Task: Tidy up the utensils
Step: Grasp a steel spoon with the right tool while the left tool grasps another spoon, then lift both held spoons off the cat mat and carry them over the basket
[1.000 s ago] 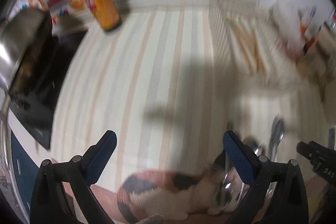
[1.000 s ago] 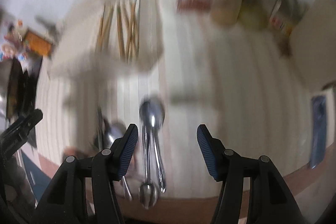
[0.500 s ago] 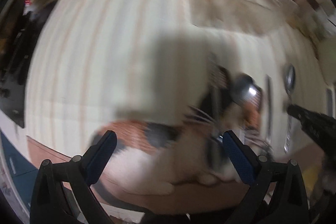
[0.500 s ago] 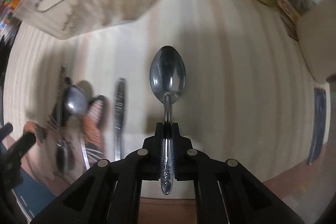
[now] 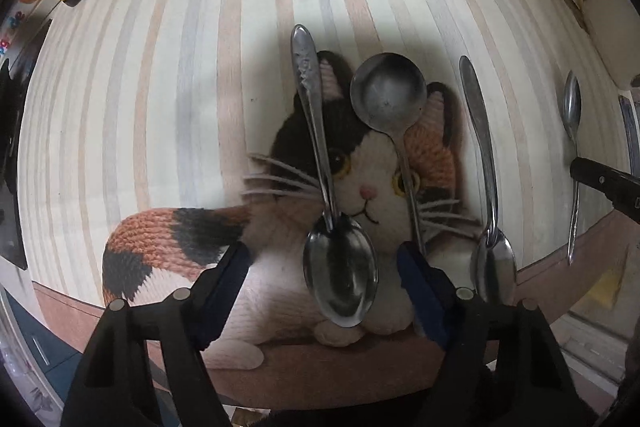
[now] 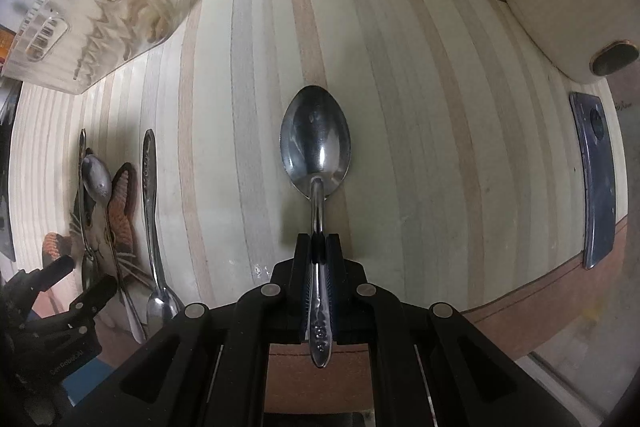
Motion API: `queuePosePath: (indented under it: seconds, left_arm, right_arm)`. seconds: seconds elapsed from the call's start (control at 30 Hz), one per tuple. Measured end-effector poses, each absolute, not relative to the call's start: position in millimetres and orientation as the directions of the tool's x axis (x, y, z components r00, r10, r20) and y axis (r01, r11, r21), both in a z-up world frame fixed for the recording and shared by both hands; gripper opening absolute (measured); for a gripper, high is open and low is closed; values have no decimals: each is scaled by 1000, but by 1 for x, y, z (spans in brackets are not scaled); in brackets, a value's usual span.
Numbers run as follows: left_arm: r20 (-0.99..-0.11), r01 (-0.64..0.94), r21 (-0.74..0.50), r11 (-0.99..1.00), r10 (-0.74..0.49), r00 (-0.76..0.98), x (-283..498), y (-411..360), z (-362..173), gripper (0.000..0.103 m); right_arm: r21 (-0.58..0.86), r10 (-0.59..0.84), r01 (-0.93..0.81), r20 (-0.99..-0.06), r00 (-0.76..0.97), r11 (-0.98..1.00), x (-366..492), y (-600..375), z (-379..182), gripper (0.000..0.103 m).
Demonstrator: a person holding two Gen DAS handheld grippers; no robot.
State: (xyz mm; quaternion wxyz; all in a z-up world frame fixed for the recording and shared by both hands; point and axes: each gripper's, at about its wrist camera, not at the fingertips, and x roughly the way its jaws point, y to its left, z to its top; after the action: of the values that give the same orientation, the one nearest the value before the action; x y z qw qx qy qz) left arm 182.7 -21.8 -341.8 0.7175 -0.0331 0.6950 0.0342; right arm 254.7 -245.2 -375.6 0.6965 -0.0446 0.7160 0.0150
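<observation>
The right gripper's [image 6: 318,259] jaws were pinched on a spoon's [image 6: 316,139] handle, its bowl lying on the striped surface [image 6: 420,107] — right of the knitted cat [image 5: 372,183]. The left gripper's [image 5: 324,279] jaws were closing over that cat around a large spoon [image 5: 340,279] — not yet pressing it.

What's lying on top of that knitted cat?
Two spoons lie across the cat's face, partly hiding its eyes. What's beneath the cat is covered.
</observation>
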Motion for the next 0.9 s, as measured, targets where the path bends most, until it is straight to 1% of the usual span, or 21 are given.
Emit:
queuePosePath:
  seconds: [0.07,0.1,0.17,0.2,0.23,0.27,0.37,0.53,0.63,0.9]
  left_arm:
    - [-999,-101,0,995,5,46,182,-19,-341,58]
    - [-999,-104,1,995,6,51,183,-17,-340,54]
    - [-998,-114,2,994,9,58,185,-12,-338,36]
    - [-998,-119,3,993,10,63,185,-9,-337,32]
    - [-998,-121,-2,993,5,63,184,-8,-336,32]
    - [-998,-123,-7,992,1,65,184,-8,-337,32]
    - [-998,-128,1,992,10,65,182,-3,-337,32]
    - [-998,-182,5,983,16,57,179,23,-342,32]
    - [-998,-207,-3,978,10,61,177,32,-344,32]
    - [-998,-196,9,980,21,57,175,34,-348,33]
  right_arm:
    - [-53,-55,-93,-998,-23,994,255,-246,-380,7]
    - [-56,-59,-95,-998,-22,994,256,-243,-378,7]
    - [-62,-65,-103,-998,-20,993,257,-233,-379,7]
    - [-67,-70,-107,-997,-20,992,257,-232,-381,7]
    - [-73,-76,-111,-997,-19,991,256,-230,-380,7]
    - [-23,-23,-102,-1000,-4,995,257,-231,-379,7]
    - [-28,-29,-110,-1000,-9,994,257,-228,-379,7]
    - [-6,-13,-131,-999,-48,991,238,-213,-372,7]
    - [-17,-23,-144,-999,-40,989,232,-211,-374,7]
    - [-50,-58,-159,-997,-46,986,235,-200,-378,8]
